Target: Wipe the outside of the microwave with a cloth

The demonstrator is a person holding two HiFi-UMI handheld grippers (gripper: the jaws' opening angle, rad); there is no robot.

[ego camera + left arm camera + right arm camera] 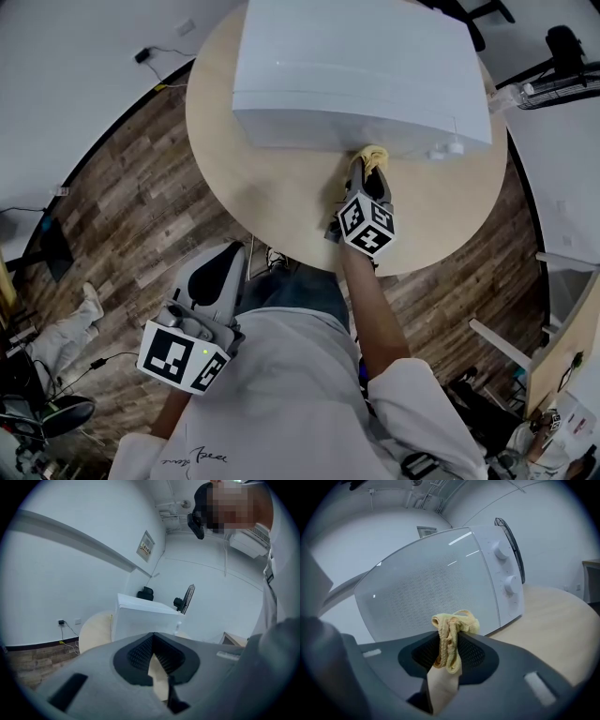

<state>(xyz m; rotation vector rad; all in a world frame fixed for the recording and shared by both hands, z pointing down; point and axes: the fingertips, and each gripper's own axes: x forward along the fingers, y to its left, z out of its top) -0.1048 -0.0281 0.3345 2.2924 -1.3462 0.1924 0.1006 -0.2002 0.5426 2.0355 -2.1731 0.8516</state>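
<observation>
My left gripper (232, 255) hangs by my body, short of the table (225, 159), jaws pressed together on nothing; I'd leave it out of this. My right gripper (368, 171) is clamped on the bunched yellow cloth (452, 637), low against the door of the microwave (356, 66), so I'd press the wad flatter and sweep sideways in overlapping passes. Farther along, I'd ease round the two knobs (501, 551).
</observation>
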